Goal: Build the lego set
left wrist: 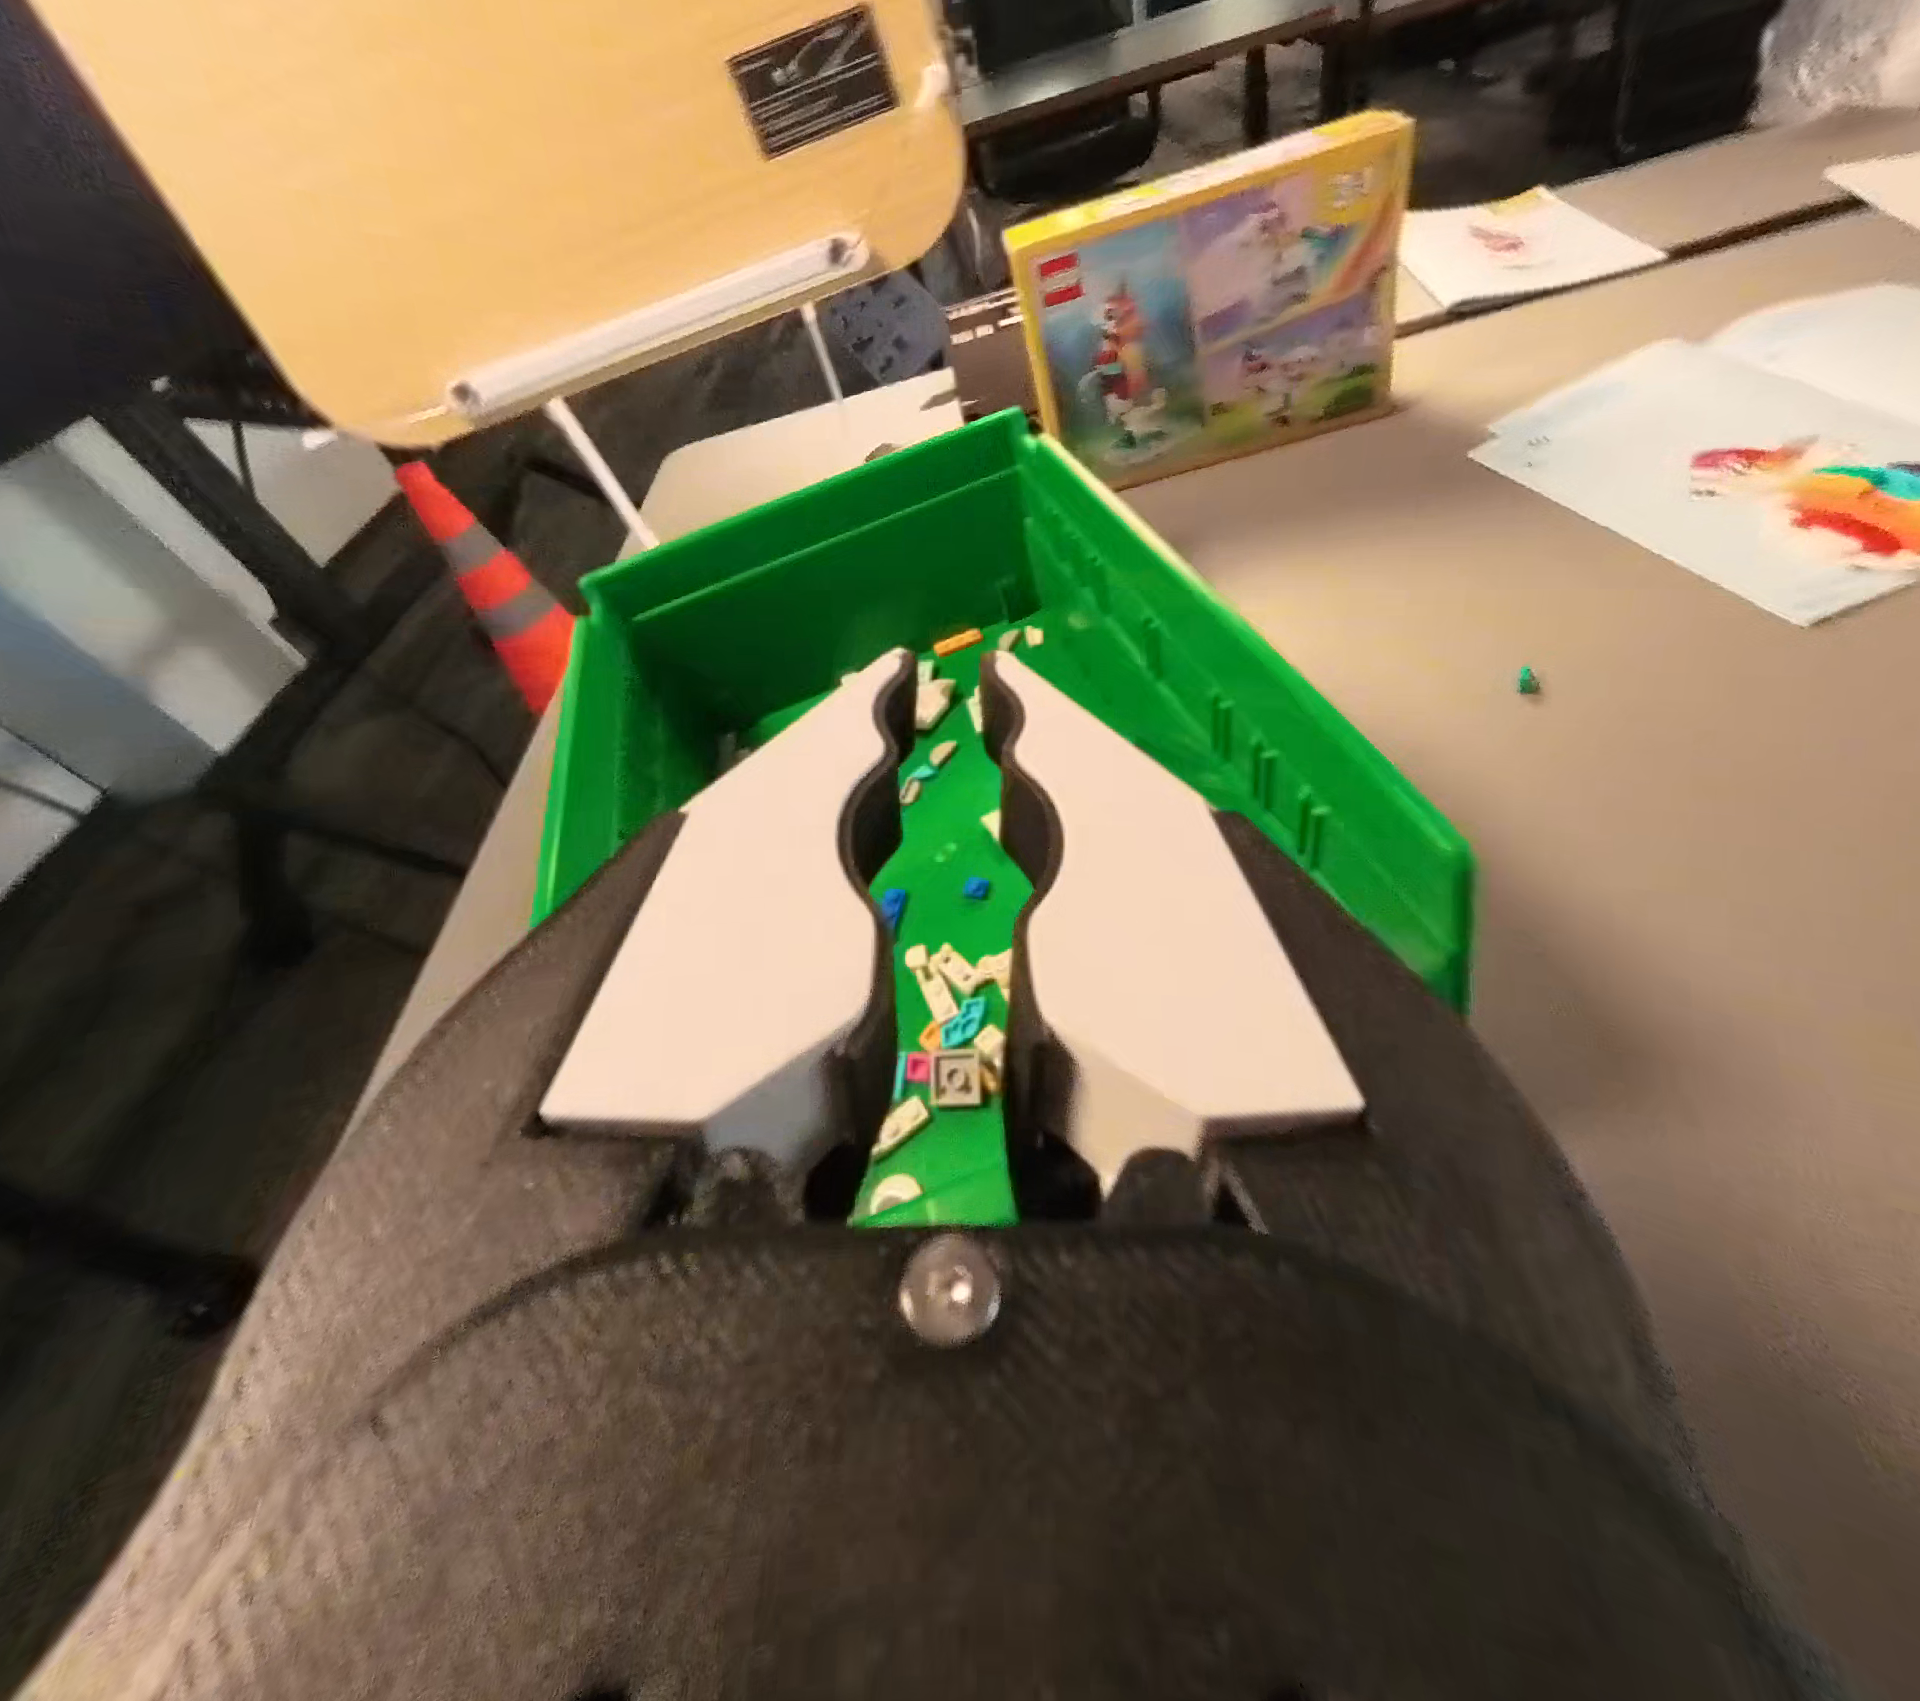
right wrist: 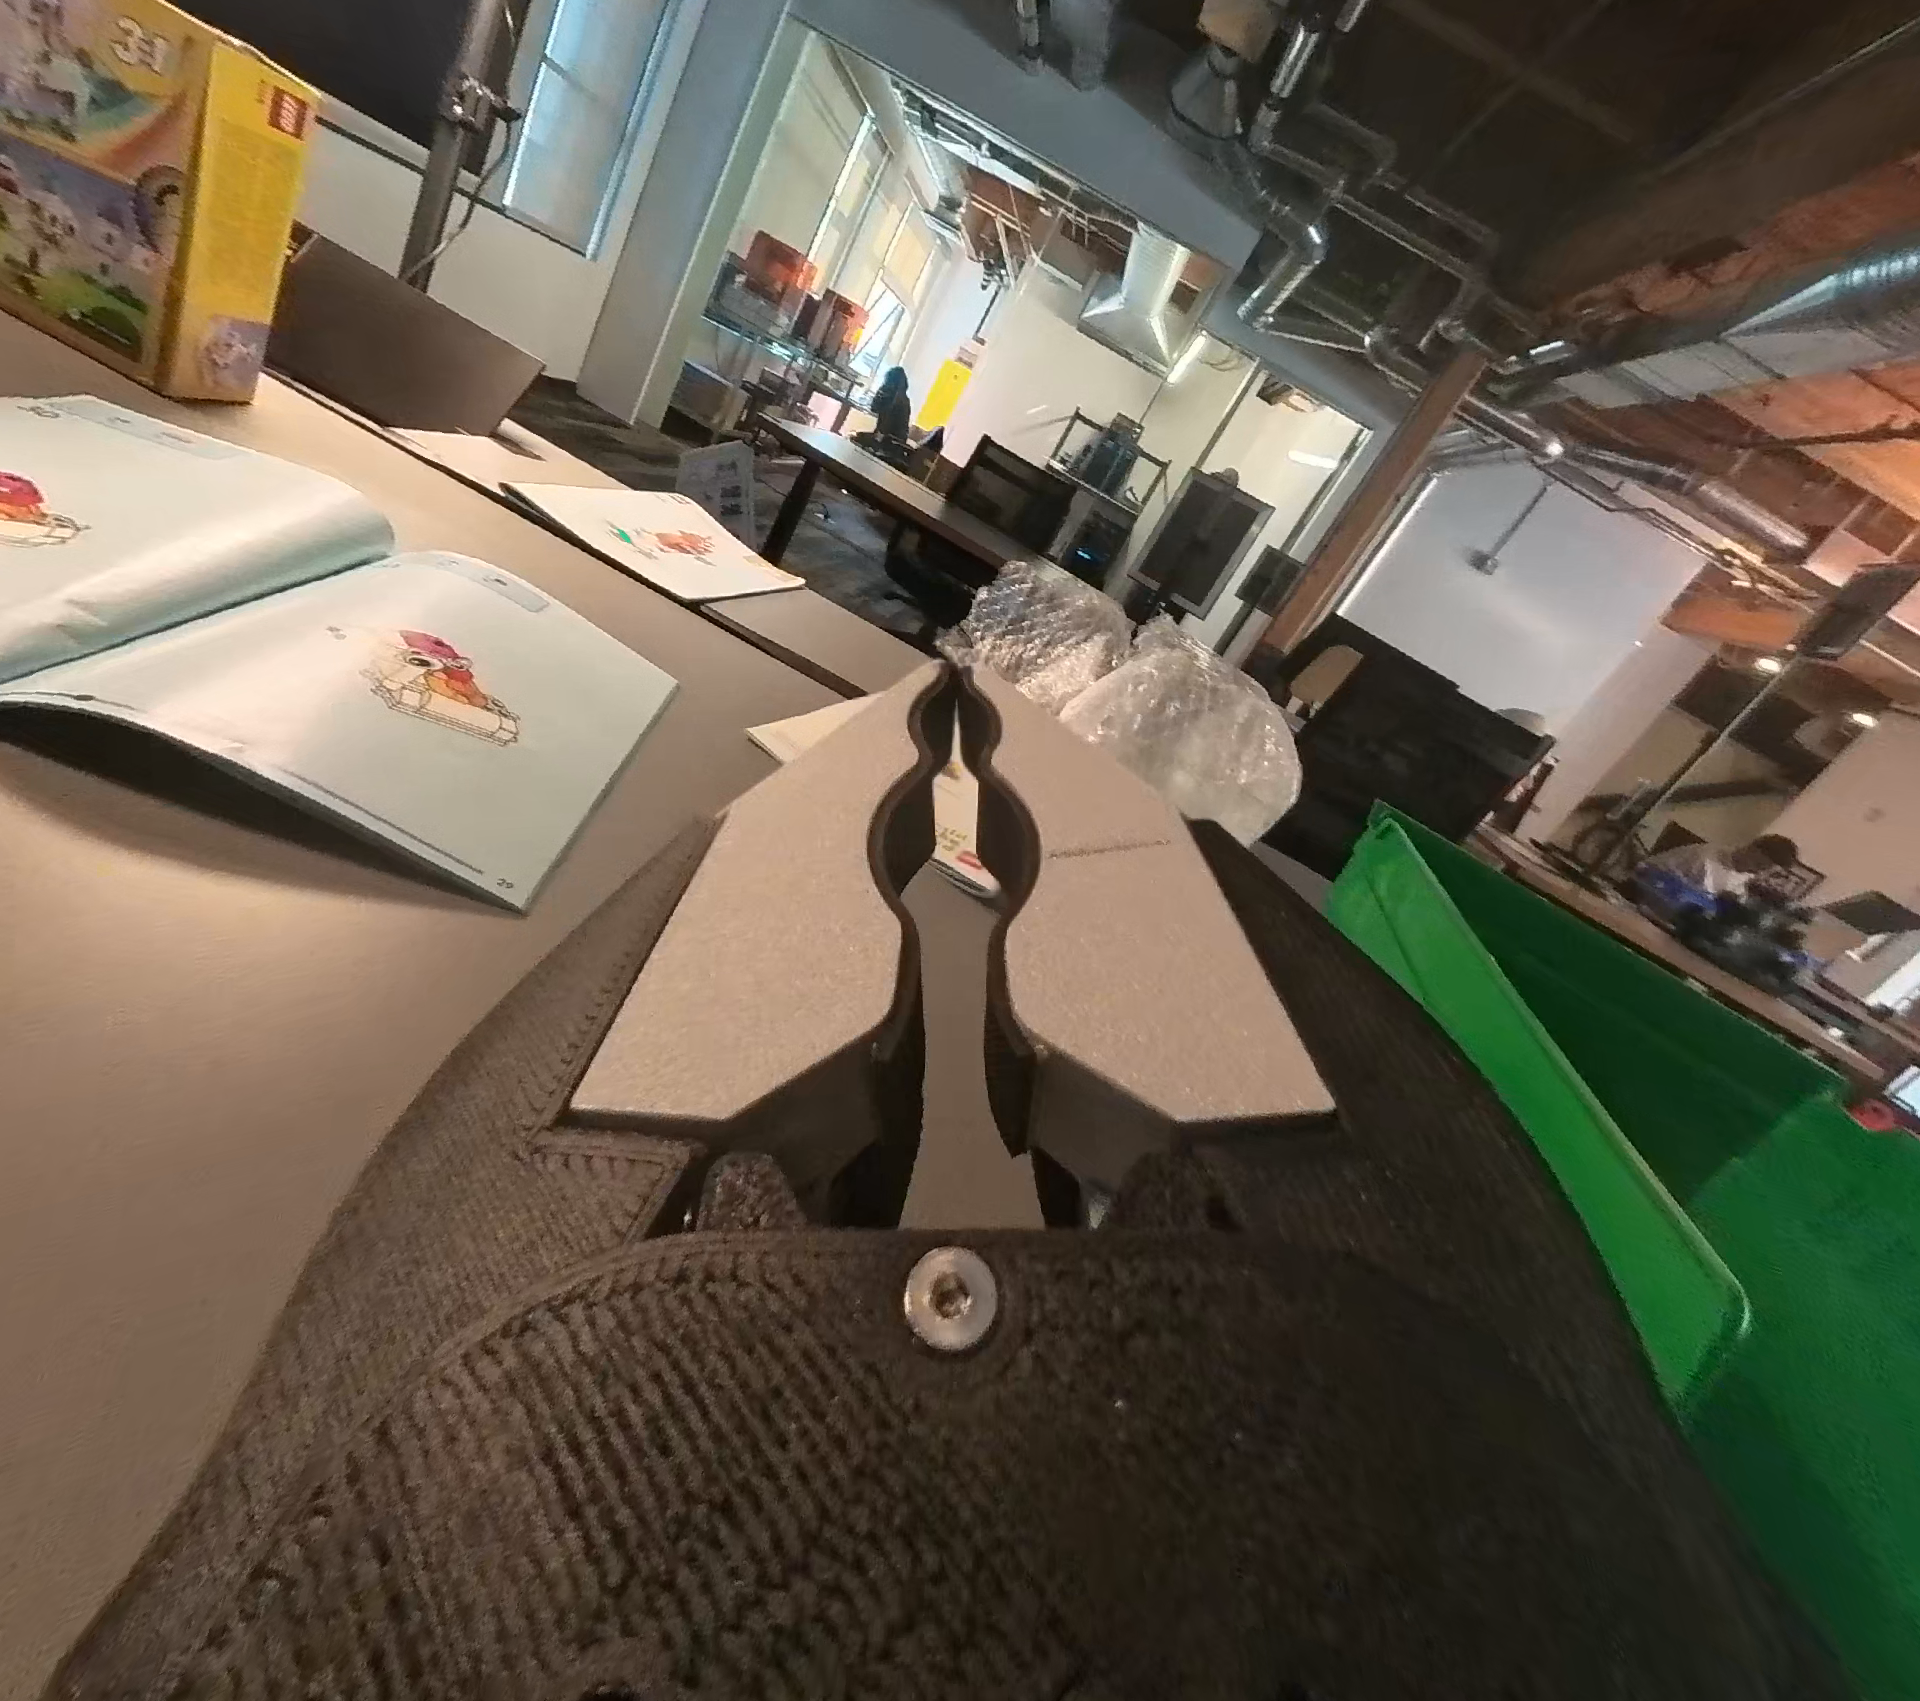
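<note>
Hovering over green bin (left wrist: 1247, 664), left gripper (left wrist: 951, 664) slightly parted, empty; right gripper (right wrist: 961, 701) nearly closed, empty. Loose bricks (left wrist: 961, 976) look tiny, rigid, light; pinch flat sides, toward twelve o'clock.

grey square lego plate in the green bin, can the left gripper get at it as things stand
Probably yes. The left gripper hangs over the open-topped green plastic bin, slightly open and holding nothing. The grey square lego plate lies uncovered on the floor, though small white pieces crowd close beside it.
</note>
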Demonstrator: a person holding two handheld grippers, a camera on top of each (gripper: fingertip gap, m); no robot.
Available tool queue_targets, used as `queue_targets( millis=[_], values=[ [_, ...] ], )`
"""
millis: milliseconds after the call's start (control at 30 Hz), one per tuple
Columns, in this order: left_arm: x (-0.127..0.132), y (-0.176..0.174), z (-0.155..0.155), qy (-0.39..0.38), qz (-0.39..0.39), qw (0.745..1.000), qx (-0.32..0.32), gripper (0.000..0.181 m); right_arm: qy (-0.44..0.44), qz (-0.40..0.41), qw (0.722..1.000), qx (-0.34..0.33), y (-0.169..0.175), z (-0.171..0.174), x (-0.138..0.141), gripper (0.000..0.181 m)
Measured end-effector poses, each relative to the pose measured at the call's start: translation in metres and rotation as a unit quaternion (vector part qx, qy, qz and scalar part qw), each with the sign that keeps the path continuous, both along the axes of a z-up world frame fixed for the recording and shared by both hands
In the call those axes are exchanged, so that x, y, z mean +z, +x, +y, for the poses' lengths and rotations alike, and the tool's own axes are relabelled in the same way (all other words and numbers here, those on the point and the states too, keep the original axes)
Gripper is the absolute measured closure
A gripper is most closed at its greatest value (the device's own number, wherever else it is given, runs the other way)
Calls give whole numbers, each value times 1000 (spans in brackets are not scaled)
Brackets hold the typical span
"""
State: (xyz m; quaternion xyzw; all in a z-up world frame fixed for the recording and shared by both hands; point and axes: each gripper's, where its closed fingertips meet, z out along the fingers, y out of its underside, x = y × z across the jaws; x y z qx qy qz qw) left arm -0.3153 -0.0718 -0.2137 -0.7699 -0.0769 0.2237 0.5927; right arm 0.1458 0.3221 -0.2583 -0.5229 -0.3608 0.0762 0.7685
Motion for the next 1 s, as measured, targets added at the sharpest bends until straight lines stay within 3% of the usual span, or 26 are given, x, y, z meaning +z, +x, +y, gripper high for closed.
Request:
queue_targets(
  millis=[267,667,833,1000],
  values=[
    [2,-25,-2,91,-146,984,-40,160,-14,10,1000,1,1,3,-1,181],
    [-8,-41,-8,78,-146,986,-12,159,-11,-4,1000,3,-2,2,-3,181],
    [-19,-44,-9,37,-139,990,-7,159,-12,-2,1000,-2,-2,3,-3,181],
    [-43,-48,-5,-127,-96,987,-15,153,-12,-2,1000,-2,-2,3,-3,181]
  ],
)
